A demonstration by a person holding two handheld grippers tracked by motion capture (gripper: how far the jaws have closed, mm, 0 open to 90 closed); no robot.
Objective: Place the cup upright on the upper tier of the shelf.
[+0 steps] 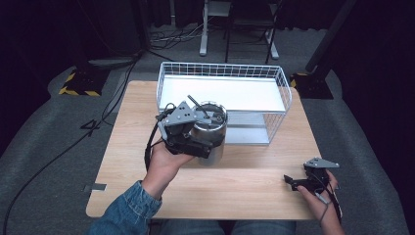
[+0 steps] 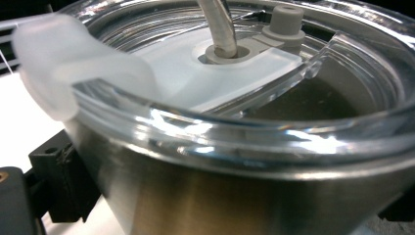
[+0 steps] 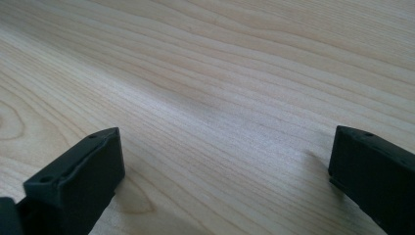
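While my left gripper (image 1: 201,142) is clamping the steel tumbler (image 1: 213,133), seemingly bound for the wire basket (image 1: 281,95), my right gripper (image 1: 295,183) is resting spread on the table (image 1: 244,181).

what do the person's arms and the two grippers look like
Both the left gripper and the right gripper are black, each topped by a grey three-cornered plate with a black cable trailing off. The left arm wears a blue denim sleeve; the right forearm is bare.

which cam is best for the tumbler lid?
Left gripper view: the clear lid is close up, with its straw and white slider. High view shows the lid small, partly behind the left gripper. Right gripper view shows bare table.
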